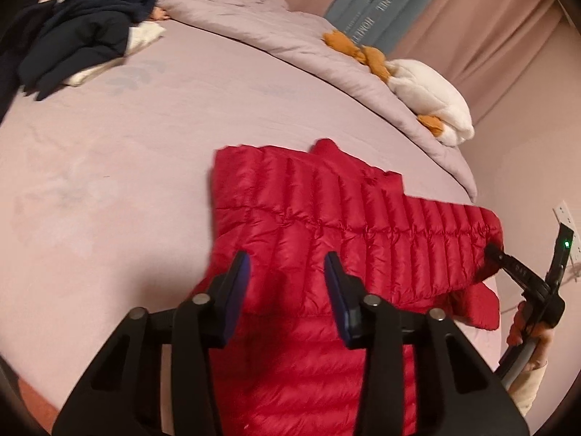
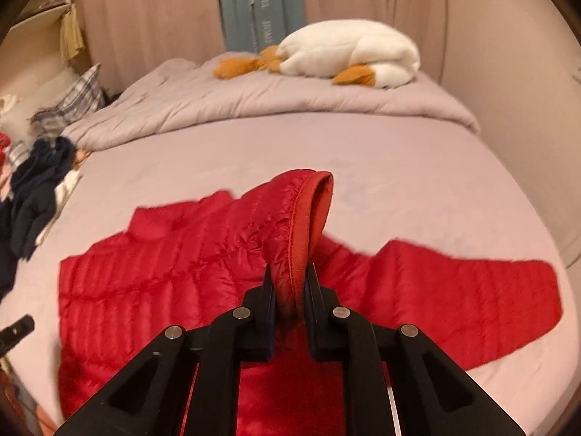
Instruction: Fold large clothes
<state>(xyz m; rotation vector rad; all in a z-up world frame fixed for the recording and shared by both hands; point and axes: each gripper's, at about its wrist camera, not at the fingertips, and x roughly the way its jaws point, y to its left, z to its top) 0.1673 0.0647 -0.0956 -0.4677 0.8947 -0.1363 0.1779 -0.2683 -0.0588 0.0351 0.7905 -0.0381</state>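
A red quilted down jacket lies spread on the pink bed sheet. My left gripper hovers over the jacket's near edge. Its blue-padded jaws stand apart with flat fabric showing between them, and nothing is pinched. In the right wrist view my right gripper is shut on a sleeve cuff of the jacket, which stands lifted above the fingers. The left wrist view shows the right gripper at the sleeve end, held by a person's hand.
A pile of dark navy clothes lies at the far left of the bed. A lilac quilt is bunched along the far side, with a white plush goose on it. A plaid pillow and pink curtains stand behind.
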